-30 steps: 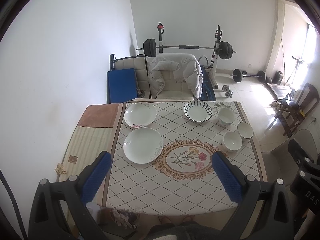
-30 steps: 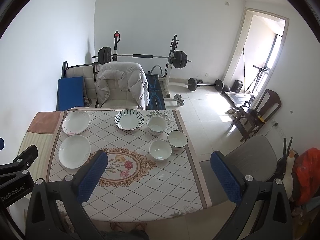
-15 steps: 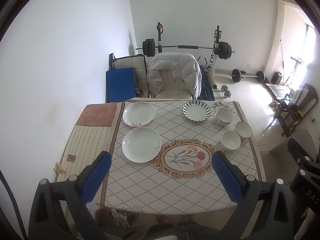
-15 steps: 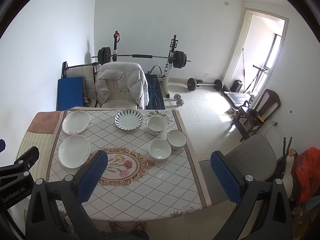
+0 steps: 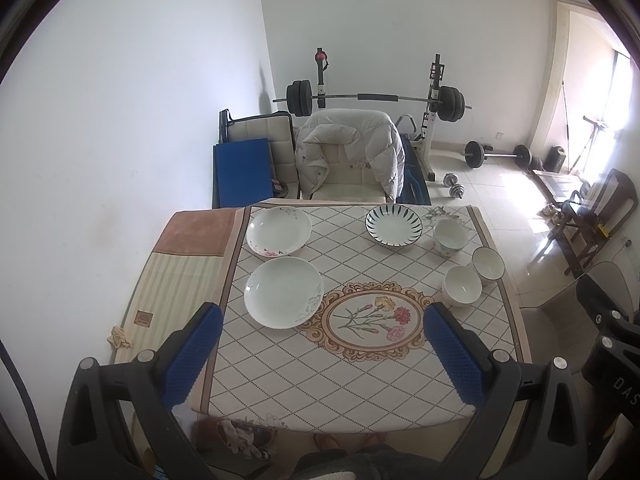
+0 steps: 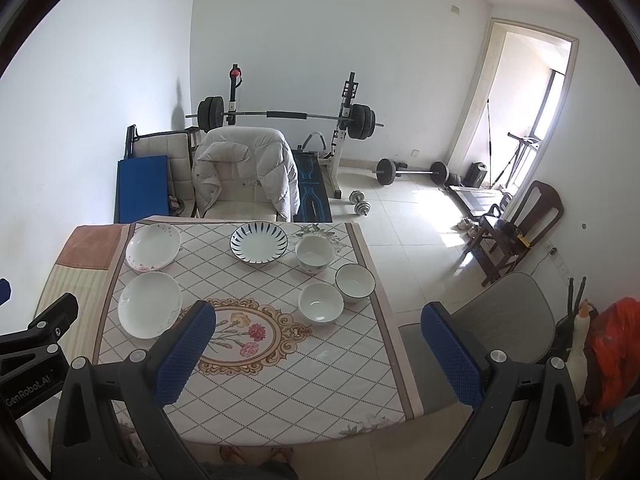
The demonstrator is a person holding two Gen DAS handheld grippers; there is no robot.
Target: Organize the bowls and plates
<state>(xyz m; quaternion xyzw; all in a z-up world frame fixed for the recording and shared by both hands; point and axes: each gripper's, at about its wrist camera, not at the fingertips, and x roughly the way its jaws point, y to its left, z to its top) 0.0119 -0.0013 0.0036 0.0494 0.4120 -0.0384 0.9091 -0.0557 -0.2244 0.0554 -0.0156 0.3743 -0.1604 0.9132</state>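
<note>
Left gripper [image 5: 322, 320] and right gripper [image 6: 318, 318] both spread wide, empty, above the table [image 5: 360, 380]. Two white plates [image 5: 283, 291] far left, striped plate [image 5: 393, 225] far centre, three white bowls [image 5: 462, 290] right; all empty.

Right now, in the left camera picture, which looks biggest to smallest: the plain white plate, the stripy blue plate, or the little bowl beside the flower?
1. Plain white plate, though it's nearest.
2. Stripy blue plate.
3. Little bowl.
</note>
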